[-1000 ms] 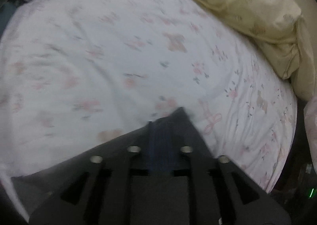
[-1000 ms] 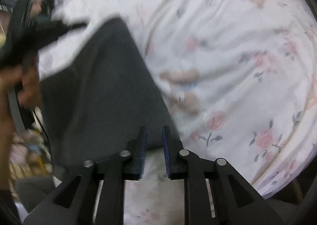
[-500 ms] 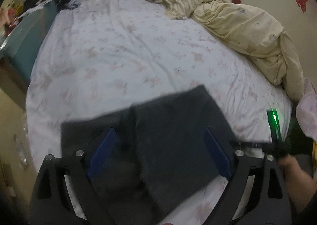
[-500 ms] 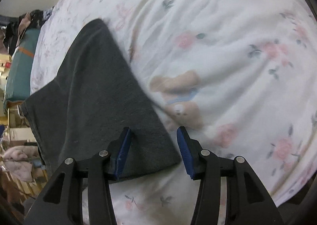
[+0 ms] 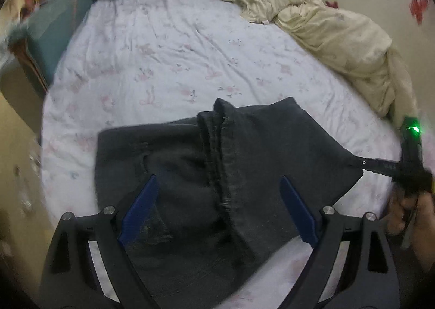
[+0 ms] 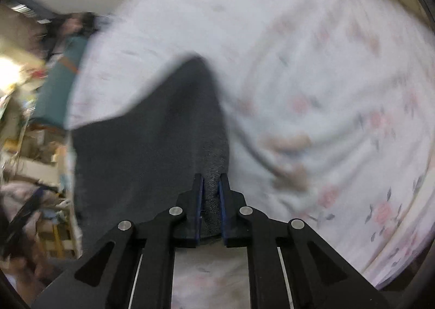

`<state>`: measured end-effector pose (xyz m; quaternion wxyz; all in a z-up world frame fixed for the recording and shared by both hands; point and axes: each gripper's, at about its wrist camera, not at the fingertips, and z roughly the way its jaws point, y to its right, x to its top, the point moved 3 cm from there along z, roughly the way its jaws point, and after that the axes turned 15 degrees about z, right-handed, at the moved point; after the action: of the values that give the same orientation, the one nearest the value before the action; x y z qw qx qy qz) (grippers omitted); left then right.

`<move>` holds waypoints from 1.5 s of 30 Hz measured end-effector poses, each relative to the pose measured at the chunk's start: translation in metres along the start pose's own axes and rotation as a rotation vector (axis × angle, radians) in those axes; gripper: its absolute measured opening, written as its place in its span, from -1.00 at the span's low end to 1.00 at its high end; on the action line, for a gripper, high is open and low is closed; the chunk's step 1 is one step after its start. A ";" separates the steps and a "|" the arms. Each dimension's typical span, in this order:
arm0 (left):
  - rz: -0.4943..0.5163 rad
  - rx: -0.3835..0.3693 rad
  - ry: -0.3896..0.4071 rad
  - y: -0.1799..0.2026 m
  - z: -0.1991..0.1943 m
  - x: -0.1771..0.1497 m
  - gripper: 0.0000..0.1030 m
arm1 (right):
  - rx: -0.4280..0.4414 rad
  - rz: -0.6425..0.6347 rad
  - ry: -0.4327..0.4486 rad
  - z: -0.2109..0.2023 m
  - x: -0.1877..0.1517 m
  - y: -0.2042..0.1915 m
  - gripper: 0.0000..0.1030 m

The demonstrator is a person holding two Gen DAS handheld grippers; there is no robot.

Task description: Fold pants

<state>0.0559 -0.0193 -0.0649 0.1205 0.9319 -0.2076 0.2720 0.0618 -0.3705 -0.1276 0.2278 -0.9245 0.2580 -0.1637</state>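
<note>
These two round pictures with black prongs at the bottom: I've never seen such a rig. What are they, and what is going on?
No robot here: a person holds a two-finger gripper in each hand, each carrying a fisheye camera looking along its fingers. The left wrist view shows the left gripper open, hovering over dark grey pants lying on a floral bedsheet, with a cream duvet bunched at the far side. At its right edge you see the other gripper pinching the pants. The right wrist view, blurred by motion, shows the right gripper shut on an edge of the pants.
</note>
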 end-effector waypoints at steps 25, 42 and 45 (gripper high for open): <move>-0.114 -0.255 0.000 -0.010 -0.007 0.021 -0.90 | 0.317 -0.557 -0.166 -0.036 -0.156 -0.172 -0.53; -0.124 -0.024 -0.204 -0.117 -0.020 -0.026 -0.90 | 0.246 -0.643 -0.138 0.048 -0.103 -0.181 -0.42; -0.151 -0.001 -0.270 -0.131 -0.002 -0.041 -0.90 | 0.285 -0.641 -0.173 0.058 -0.111 -0.187 -0.42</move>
<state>0.0831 0.1106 -0.1009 0.1120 0.9729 -0.1515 0.1344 0.0717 -0.1469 -0.1024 0.3125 -0.9279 -0.0904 -0.1823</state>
